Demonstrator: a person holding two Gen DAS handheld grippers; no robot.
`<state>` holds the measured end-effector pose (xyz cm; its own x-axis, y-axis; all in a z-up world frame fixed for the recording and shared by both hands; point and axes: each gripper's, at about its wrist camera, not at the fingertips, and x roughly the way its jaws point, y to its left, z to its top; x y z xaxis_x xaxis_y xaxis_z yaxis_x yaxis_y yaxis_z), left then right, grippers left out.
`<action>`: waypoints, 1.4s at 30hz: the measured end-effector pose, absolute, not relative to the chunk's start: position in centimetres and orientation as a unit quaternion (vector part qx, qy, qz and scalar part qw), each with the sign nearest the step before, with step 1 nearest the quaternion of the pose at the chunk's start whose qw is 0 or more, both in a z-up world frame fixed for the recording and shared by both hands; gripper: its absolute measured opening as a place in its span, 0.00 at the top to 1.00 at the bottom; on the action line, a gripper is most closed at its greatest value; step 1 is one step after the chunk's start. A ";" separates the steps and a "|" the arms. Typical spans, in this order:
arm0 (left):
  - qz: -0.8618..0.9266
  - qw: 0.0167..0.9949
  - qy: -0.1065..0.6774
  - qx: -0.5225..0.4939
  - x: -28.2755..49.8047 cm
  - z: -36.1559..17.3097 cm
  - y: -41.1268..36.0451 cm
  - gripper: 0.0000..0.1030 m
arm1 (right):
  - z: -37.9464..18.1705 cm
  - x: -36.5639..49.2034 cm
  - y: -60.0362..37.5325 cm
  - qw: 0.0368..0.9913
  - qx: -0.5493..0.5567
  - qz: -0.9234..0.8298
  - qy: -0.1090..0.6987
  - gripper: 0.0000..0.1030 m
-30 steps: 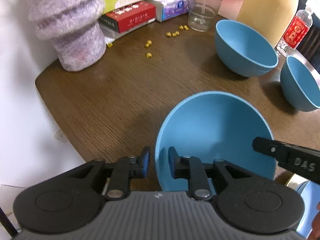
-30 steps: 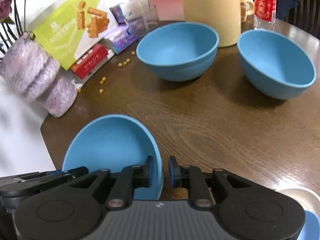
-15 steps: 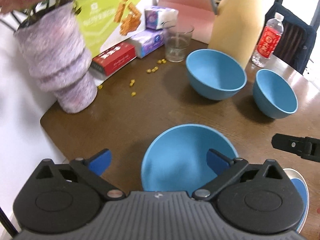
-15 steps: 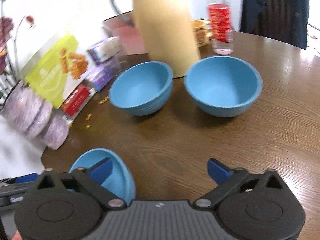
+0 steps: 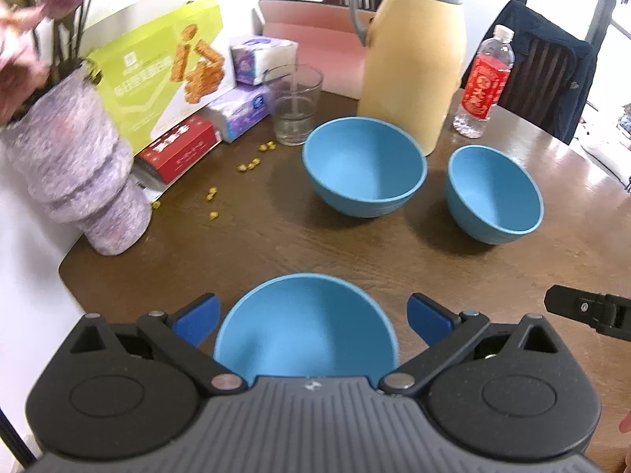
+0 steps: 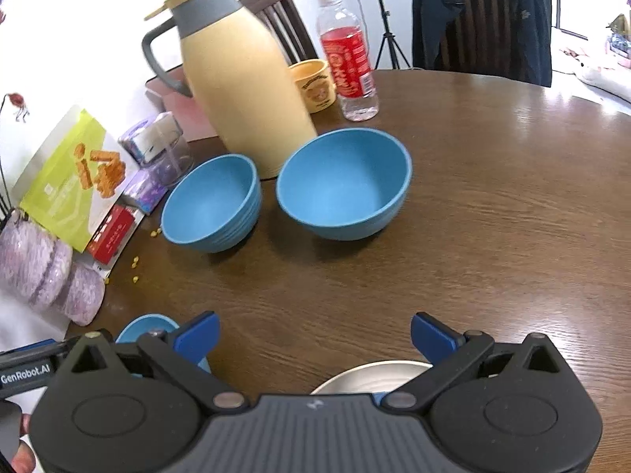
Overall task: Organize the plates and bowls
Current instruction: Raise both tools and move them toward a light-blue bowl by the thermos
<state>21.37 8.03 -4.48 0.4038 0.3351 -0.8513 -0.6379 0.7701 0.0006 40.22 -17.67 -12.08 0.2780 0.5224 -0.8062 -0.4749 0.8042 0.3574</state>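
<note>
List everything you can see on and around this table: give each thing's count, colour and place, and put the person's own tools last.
bowls: three, blue; two mid-table, one at the near edge
jug: one, cream, behind the bowls
bottle: one, red label, right of jug
glass: one, clear, left of jug
cup: one, yellow, behind jug
vase: one, purple, left edge
snack box: one, green, left
plate: one, silver, near edge
left claw: open
right claw: open

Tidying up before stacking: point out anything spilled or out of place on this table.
Small yellow crumbs lie scattered on the bare table, between the red box and the glass. Nothing else looks spilled.
</note>
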 end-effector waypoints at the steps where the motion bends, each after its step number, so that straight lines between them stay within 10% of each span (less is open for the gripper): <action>1: 0.294 0.822 0.459 -0.163 21.7 -4.3 7.9 0.00 | -12.0 40.4 -18.0 0.801 0.027 0.307 0.514 0.00; 42: 0.220 0.840 0.482 -0.115 38.9 -4.9 10.2 0.00 | -13.9 51.7 -14.5 0.807 0.056 0.242 0.535 0.00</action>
<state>38.94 10.19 -4.92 0.4384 0.2588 -0.8607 -0.4804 0.8769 0.0190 51.69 -14.53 -13.94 0.3103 0.4498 -0.8375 -0.3303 0.8771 0.3487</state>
